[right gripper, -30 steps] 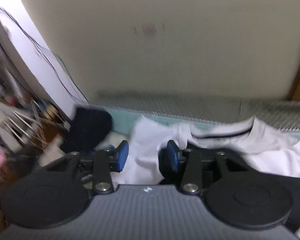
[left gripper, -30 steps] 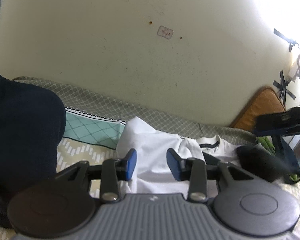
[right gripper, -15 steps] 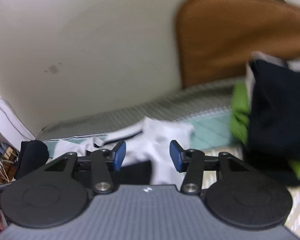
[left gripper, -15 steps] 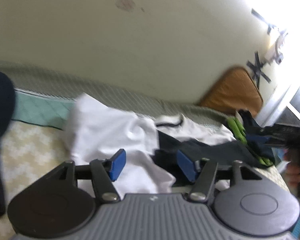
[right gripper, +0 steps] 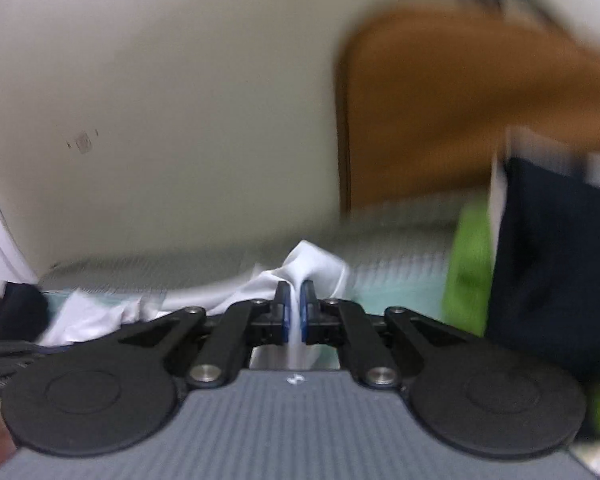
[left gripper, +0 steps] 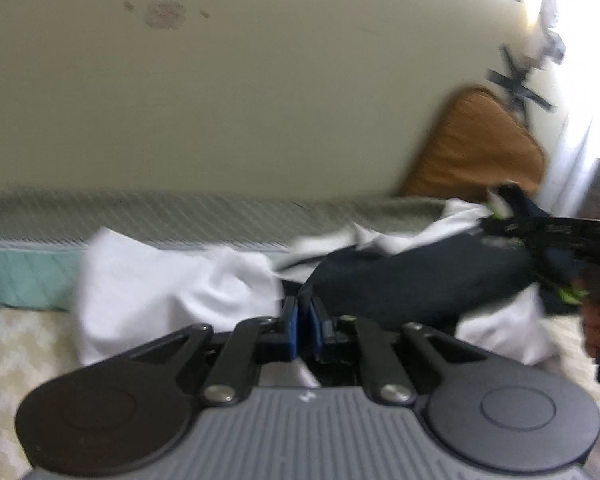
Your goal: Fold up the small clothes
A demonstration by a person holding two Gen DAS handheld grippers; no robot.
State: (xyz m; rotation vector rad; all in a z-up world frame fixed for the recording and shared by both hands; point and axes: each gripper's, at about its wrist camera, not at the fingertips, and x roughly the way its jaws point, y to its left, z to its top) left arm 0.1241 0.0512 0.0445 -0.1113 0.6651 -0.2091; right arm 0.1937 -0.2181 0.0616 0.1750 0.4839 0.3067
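— What do you have on the left side?

— My left gripper (left gripper: 303,320) sits low over the bed (left gripper: 16,344), and its jaws have just been closing. The blue pads are now nearly together, pinching a dark edge of fabric where the navy garment (left gripper: 412,280) meets the white shirt (left gripper: 168,284). The picture is blurred, so I cannot tell whether the white cloth is caught in there too.

— And the right?

— My right gripper (right gripper: 295,308) has also just been closing its jaws. They are clamped on a fold of the white shirt (right gripper: 312,264): a strip of white cloth runs straight down between the pads, and a peak of it stands up just beyond the tips. From the left camera I see that gripper (left gripper: 548,232) at the far right, with the hand (left gripper: 596,320) wrapped round its grip.

— Where does the clothing lie?

— Crumpled across the patterned bed cover, close to the cream wall (left gripper: 260,100). The white shirt spreads from left of centre toward the right gripper, and the navy garment lies on top of its right half. A brown cushion (left gripper: 476,144) leans against the wall behind them. In the right camera, a stack of green (right gripper: 468,264) and dark navy clothes (right gripper: 556,260) sits to the right, blurred.
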